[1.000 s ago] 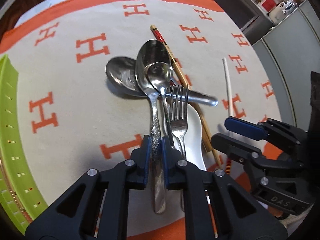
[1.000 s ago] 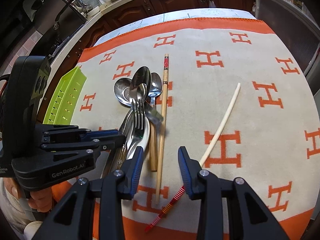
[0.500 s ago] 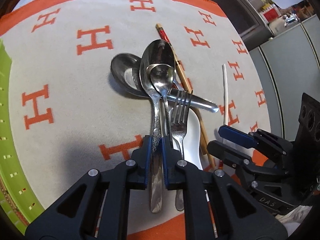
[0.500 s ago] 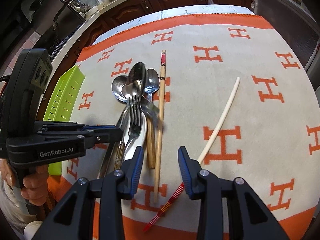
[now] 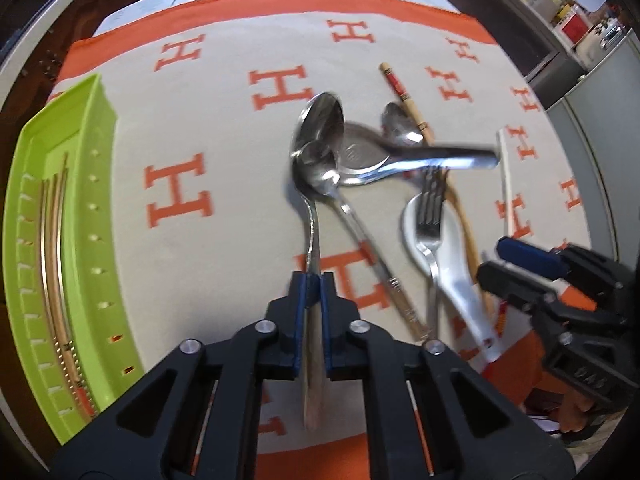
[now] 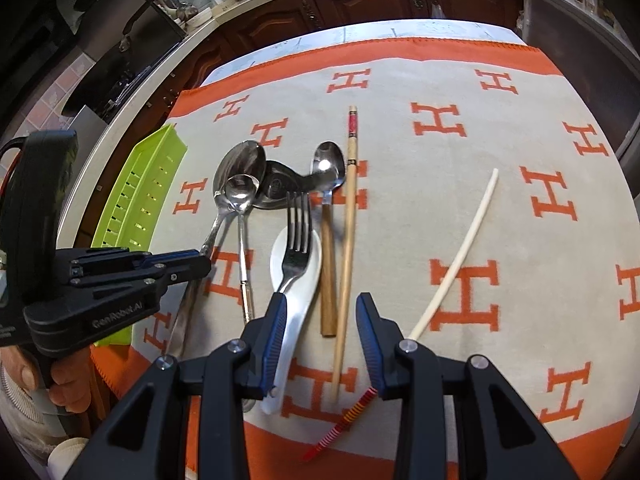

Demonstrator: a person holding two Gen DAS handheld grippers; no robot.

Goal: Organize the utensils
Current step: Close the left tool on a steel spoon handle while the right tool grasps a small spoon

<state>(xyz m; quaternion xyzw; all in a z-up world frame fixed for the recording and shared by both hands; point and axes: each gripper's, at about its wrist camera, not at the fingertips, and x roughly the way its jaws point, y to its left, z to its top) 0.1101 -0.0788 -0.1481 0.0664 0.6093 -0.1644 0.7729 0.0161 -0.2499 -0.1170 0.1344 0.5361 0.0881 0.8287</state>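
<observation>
Several utensils lie in a loose heap mid-cloth on the surface (image 6: 520, 92), with the green tray (image 5: 60, 216) off to the left. Left gripper (image 5: 311, 284) is clamped on the handle of the large metal spoon (image 5: 320, 128), pinched roughly mid-handle with the tail sticking out behind the fingers. Its bowl sits at the left edge of the heap, touching a smaller spoon (image 5: 318, 162). Right gripper (image 6: 322, 308) is spread wide and holding nothing, hovering low over the white ceramic spoon (image 6: 296, 280) and wooden chopstick (image 6: 349, 216). A fork (image 6: 298, 228) rests on the ceramic spoon.

Handling guess: the metal spoon is stiff, fairly light, polished (so slippery). A mid-handle pinch looks balanced, though the bowl end may swing. The ceramic spoon is likely brittle and slick. Take it at the handle, after the fork slides off. Tray already holds thin gold sticks (image 5: 54, 240) (chopsticks, probably).
</observation>
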